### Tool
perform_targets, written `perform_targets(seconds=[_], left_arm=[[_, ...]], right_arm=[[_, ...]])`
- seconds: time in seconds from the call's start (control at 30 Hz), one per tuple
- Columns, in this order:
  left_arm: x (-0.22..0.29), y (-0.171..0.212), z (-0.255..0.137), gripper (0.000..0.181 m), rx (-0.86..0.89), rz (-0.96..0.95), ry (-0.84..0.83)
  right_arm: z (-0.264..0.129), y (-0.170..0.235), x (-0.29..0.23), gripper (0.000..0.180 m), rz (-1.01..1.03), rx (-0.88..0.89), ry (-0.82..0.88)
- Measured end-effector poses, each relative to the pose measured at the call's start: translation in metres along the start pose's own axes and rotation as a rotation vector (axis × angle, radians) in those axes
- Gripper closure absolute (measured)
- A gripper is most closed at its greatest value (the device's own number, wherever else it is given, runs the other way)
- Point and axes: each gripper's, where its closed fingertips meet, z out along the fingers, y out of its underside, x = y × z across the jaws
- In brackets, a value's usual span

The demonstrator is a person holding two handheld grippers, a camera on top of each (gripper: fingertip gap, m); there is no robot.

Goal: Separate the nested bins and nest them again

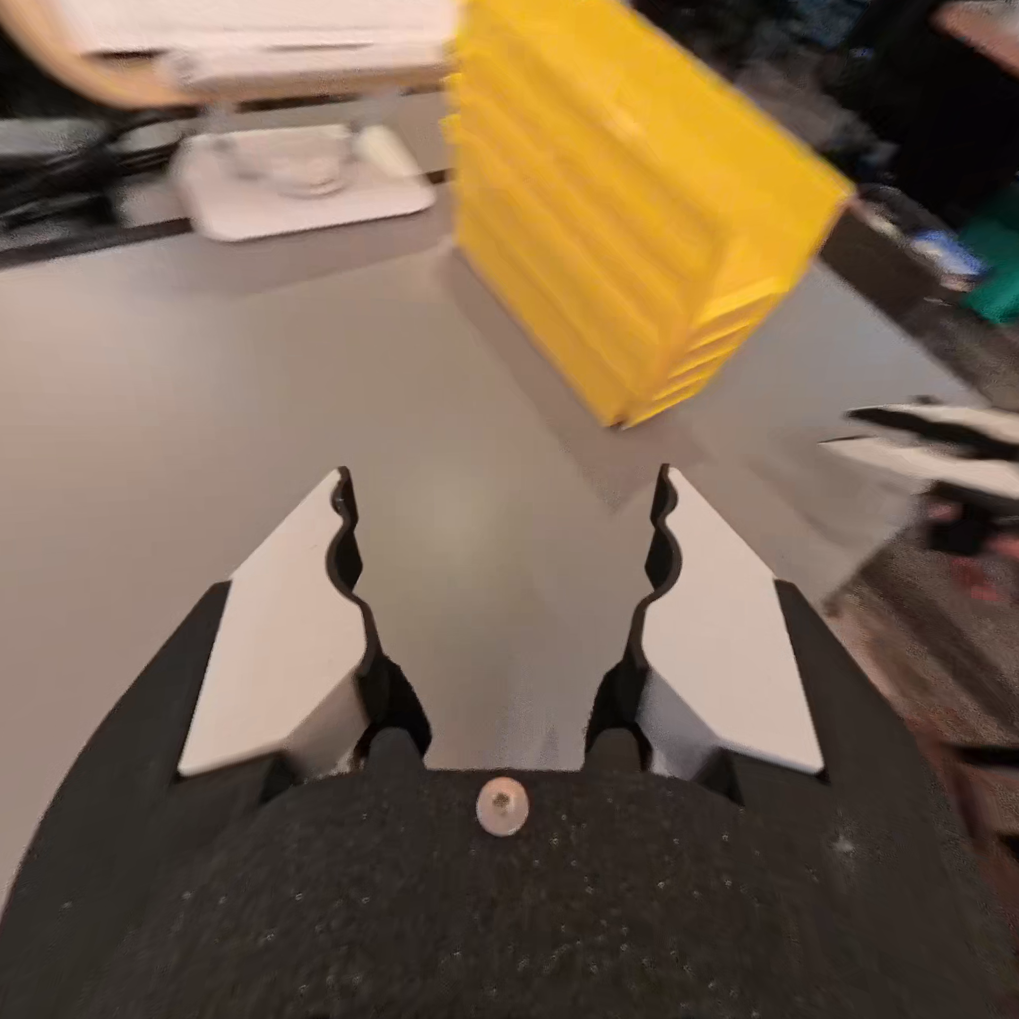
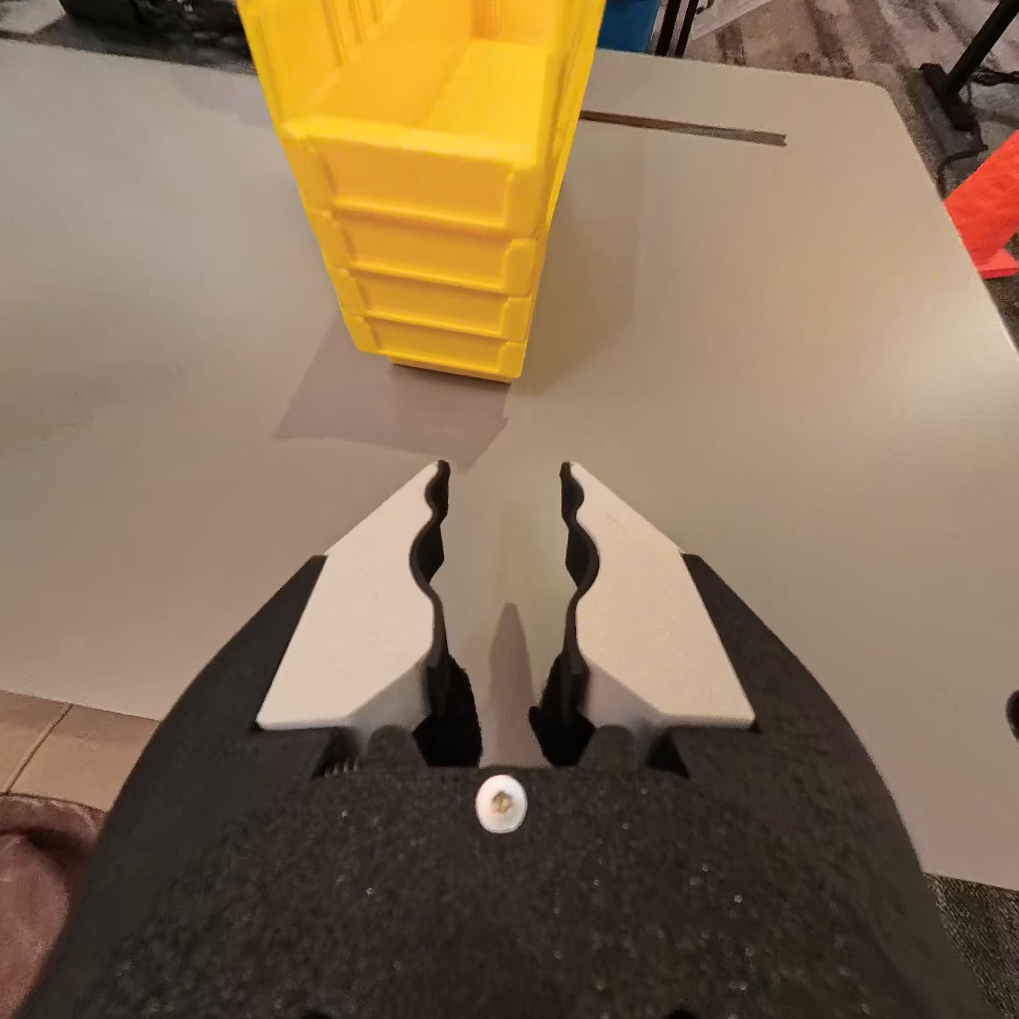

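Observation:
A stack of several nested yellow bins (image 2: 430, 182) stands upright on the grey table (image 2: 772, 386), its open fronts facing the right wrist view. The same stack (image 1: 617, 209) shows blurred at the upper right of the left wrist view, seen from its side. My left gripper (image 1: 504, 474) is open and empty above the table, short of the stack and to its left. My right gripper (image 2: 504, 468) is open with a narrower gap, empty, a short way in front of the stack. The other gripper (image 1: 937, 441) shows blurred at the right edge of the left wrist view.
A white tray with a clear cup (image 1: 303, 176) sits at the table's far left edge. An orange object (image 2: 987, 220) stands on the floor off the table's right edge. A dark slot (image 2: 684, 132) runs in the tabletop behind the stack. Carpet and tile floor lie around the table.

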Motion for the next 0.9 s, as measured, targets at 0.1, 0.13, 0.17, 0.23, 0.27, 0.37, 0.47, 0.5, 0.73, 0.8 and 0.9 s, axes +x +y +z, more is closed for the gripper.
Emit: perform_targets(seconds=[0.1,0.13,0.17,0.23,0.27,0.37,0.47,0.5,0.73,0.8,0.9], left_arm=[[0.065,-0.048,0.042,0.067,-0.125,0.037,0.138],[0.076,-0.055,0.060,0.061,-0.226,0.078,0.126],[0.085,-0.064,0.077,0.058,-0.303,0.110,0.106],[0.098,-0.081,0.111,0.053,-0.433,0.086,0.080],[0.107,-0.086,0.127,0.050,-0.497,0.045,0.088],[0.119,-0.097,0.172,0.040,-0.654,-0.070,0.039],[0.109,-0.113,0.205,0.037,-0.700,-0.171,-0.084],[0.107,-0.119,0.213,0.036,-0.708,-0.183,-0.108],[0.074,-0.130,0.248,0.042,-0.779,-0.198,-0.280],[0.070,-0.129,0.251,0.062,-0.797,-0.202,-0.301],[0.071,-0.131,0.249,0.074,-0.850,-0.189,-0.309]], right_arm=[[-0.001,-0.003,0.006,0.139,0.041,0.016,-0.014],[-0.001,-0.004,0.008,0.139,0.060,0.021,-0.027],[-0.001,-0.006,0.009,0.139,0.083,0.030,-0.038],[-0.001,-0.012,0.009,0.139,0.126,0.052,-0.069],[0.000,-0.014,0.008,0.139,0.141,0.057,-0.085],[0.001,-0.014,0.010,0.137,0.087,0.049,-0.061],[0.003,-0.016,0.007,0.137,0.024,0.052,-0.042],[0.004,-0.016,0.004,0.137,0.017,0.050,-0.052],[0.010,-0.019,-0.005,0.138,-0.033,0.046,-0.077],[0.012,-0.020,-0.005,0.138,-0.033,0.044,-0.084],[0.015,-0.021,-0.006,0.138,-0.027,0.035,-0.097]])
